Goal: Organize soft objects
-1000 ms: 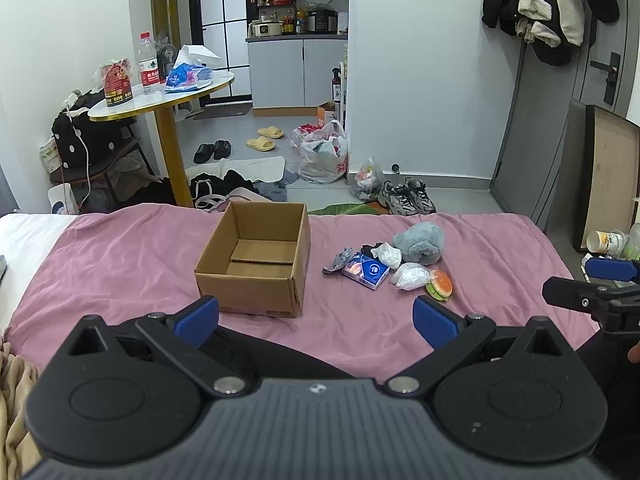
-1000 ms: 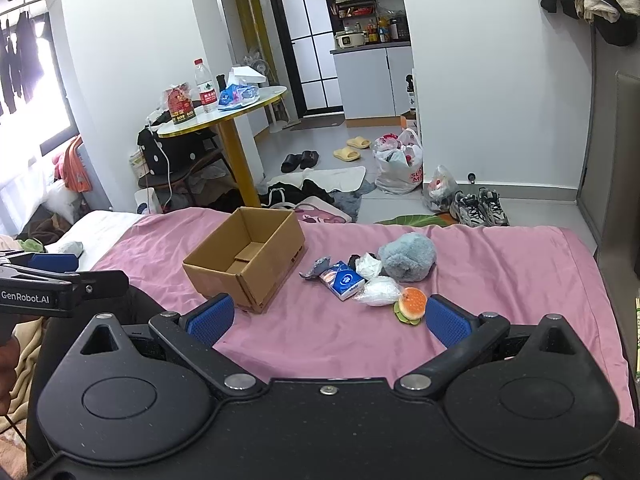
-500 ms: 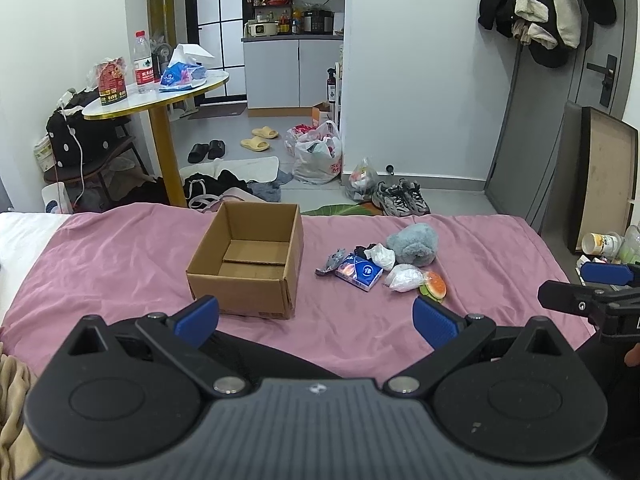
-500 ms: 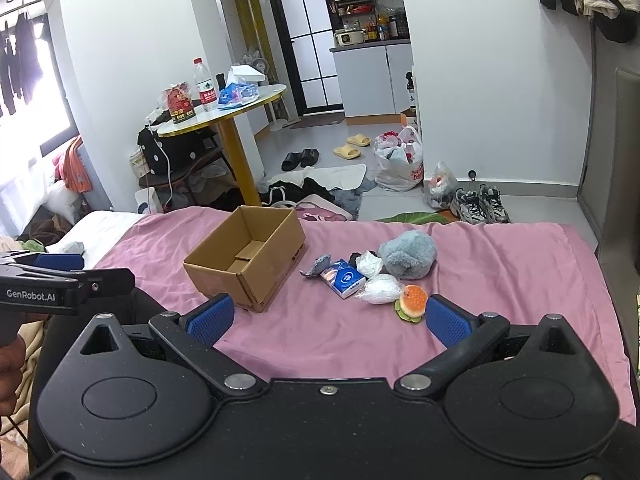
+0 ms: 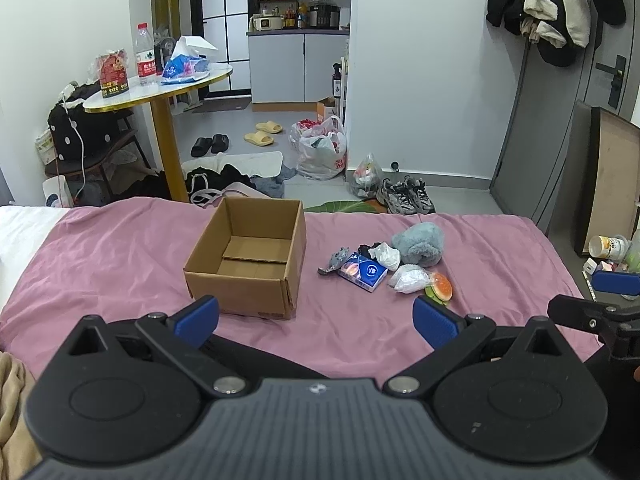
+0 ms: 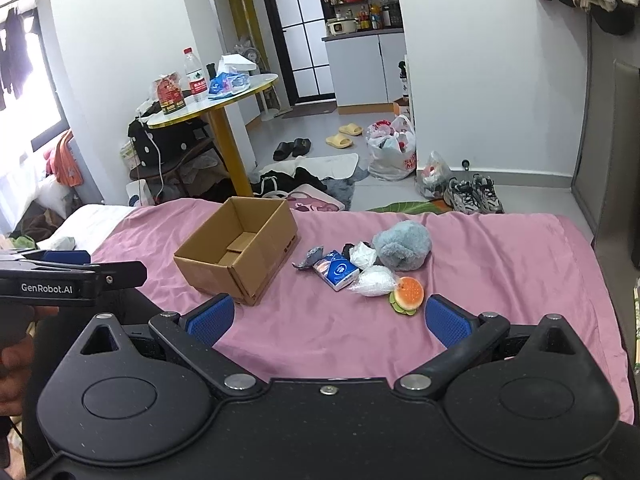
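Right of the cardboard box [image 5: 248,258], the soft toys [image 6: 374,268] still sit untouched; both views barely shifted, left gripper [image 5: 316,318] and right gripper [image 6: 328,318] spread wide, empty, so sorting hasn't started.

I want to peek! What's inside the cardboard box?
The cardboard box looks empty: only its bare bottom flaps show. The near wall hides the front strip of the floor.

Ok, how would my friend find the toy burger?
Look at the pink bedsheet, right of the cardboard box, where small things are piled. The toy burger lies at the near edge of the pile, touching a white bag. It alone is orange, round, with green underneath.
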The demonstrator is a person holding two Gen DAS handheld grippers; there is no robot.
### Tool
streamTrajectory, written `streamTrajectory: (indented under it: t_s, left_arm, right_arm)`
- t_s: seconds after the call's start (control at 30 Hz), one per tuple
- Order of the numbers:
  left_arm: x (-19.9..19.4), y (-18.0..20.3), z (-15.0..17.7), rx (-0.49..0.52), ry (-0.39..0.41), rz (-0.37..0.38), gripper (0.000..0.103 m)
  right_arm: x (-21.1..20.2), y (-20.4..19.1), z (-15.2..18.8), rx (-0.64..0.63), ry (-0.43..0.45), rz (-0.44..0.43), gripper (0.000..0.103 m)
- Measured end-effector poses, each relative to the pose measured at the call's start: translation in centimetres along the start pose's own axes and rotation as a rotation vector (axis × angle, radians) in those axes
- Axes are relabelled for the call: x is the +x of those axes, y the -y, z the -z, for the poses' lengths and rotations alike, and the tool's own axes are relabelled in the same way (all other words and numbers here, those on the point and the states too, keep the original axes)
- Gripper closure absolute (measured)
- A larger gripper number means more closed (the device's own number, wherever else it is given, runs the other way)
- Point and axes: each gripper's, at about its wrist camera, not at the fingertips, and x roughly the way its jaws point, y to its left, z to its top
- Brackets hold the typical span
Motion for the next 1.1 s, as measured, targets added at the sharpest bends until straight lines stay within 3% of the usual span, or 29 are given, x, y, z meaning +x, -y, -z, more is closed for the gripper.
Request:
streamTrajectory:
  t_s: [0.83,1.1]
  left_arm:
    - [8.6,-1.0,-2.3,-0.080,-0.072,0.068,0.001]
    - [12.2,0.0,-3.2,-0.080,-0.124,0.122,0.003]
  right_arm:
    - [7.5,4.2,-1.9,0.150,-0.094,0.028,0.001]
    - [10.2,6.2,-2.2,0.236,-0.126,-0.014,0.013]
